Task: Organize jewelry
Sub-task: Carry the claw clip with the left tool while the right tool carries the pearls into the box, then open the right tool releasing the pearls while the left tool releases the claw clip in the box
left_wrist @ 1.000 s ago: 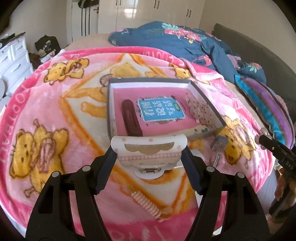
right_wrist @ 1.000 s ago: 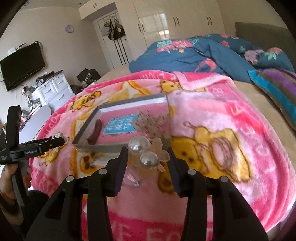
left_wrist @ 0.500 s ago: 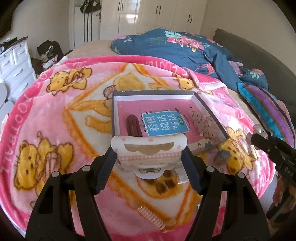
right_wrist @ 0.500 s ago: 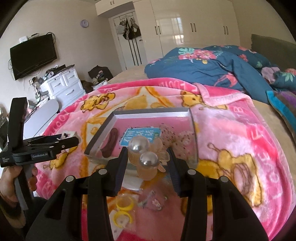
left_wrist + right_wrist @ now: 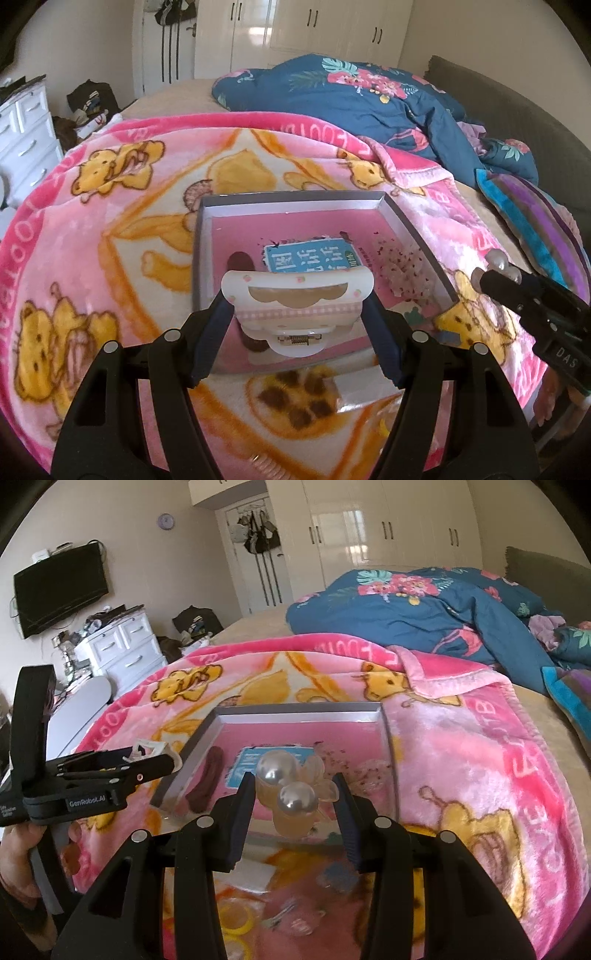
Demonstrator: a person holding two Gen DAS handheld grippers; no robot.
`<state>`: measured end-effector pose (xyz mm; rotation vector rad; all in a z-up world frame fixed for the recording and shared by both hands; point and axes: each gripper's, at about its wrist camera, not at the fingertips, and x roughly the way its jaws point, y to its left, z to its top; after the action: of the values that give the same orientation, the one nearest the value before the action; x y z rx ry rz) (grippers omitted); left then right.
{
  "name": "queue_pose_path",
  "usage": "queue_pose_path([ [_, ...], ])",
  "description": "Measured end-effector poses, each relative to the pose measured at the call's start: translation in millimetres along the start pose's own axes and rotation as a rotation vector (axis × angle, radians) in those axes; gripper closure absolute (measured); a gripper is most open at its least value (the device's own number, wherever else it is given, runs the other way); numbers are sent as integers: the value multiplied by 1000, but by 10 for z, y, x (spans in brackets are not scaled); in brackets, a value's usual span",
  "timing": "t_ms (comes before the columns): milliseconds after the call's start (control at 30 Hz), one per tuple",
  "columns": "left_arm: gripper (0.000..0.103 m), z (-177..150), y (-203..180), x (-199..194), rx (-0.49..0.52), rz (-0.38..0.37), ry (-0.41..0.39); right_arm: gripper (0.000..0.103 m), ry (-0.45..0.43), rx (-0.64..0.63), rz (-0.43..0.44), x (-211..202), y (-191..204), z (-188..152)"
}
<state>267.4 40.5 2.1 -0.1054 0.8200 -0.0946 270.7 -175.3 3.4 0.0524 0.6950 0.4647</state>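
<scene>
We hold a wide white plastic hair clip with pink dots (image 5: 296,306) in our left gripper (image 5: 297,314), with the jaws spread wide and pressed on its two ends, just above the near edge of the flat grey cardboard box with the pink floor (image 5: 402,221). Our right gripper (image 5: 295,797) has its jaws partly closed on a see-through peach claw clip with two big shiny pearls (image 5: 291,786), also over the near part of that box. Both clips look light, hard and a bit slippery, so we think holding them by the sides is best, and the pearls may pop off if we squeeze hard.
</scene>
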Motion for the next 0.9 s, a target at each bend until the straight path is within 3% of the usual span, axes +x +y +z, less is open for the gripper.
queue_pose_path([
  [467, 41, 106, -158, 613, -18, 35, 82, 62, 42, 99, -93, 324, -613, 65],
  [900, 41, -28, -165, 897, -3, 55, 118, 62, 122, 107, -111, 805, -634, -60],
])
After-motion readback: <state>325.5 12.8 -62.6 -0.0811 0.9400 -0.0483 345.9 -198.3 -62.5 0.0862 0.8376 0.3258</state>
